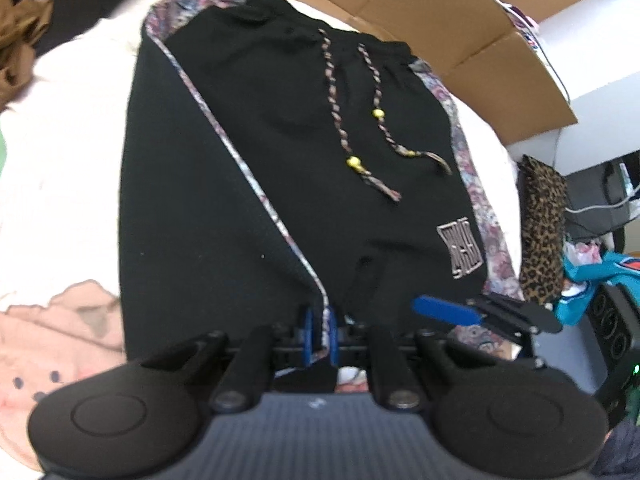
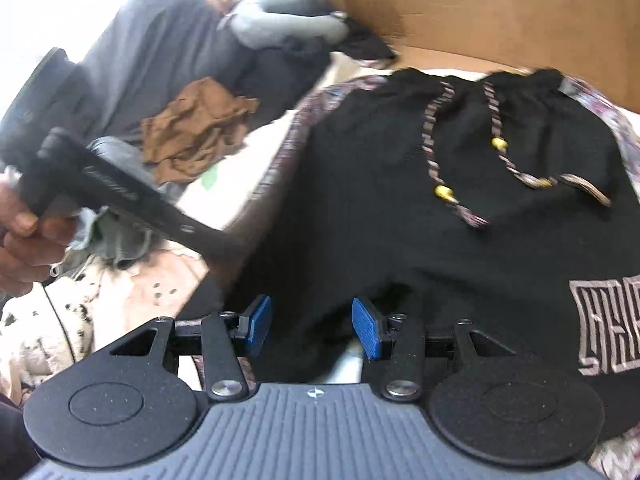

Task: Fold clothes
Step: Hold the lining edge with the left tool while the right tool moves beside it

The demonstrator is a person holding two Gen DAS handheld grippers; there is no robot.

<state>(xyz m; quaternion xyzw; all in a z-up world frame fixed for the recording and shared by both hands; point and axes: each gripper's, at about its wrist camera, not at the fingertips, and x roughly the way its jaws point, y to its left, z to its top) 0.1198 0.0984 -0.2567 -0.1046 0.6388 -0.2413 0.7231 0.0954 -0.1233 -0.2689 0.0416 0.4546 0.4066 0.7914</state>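
The left gripper (image 1: 320,334) has its blue pads pressed nearly together, pinching the patterned hem of the black shorts (image 1: 280,160). Ahead of those jaws the shorts lie spread on a pale sheet (image 1: 72,152), waistband farthest away, the drawstring (image 1: 352,120) with yellow beads trailing over the front. The right gripper (image 2: 312,326) stands with jaws spread, black cloth lying between the pads; whether they press on it I cannot tell. Left of the right jaws a hand (image 2: 24,240) grips the other tool's handle; beyond, brown cloth (image 2: 192,128) and cardboard (image 2: 500,12).
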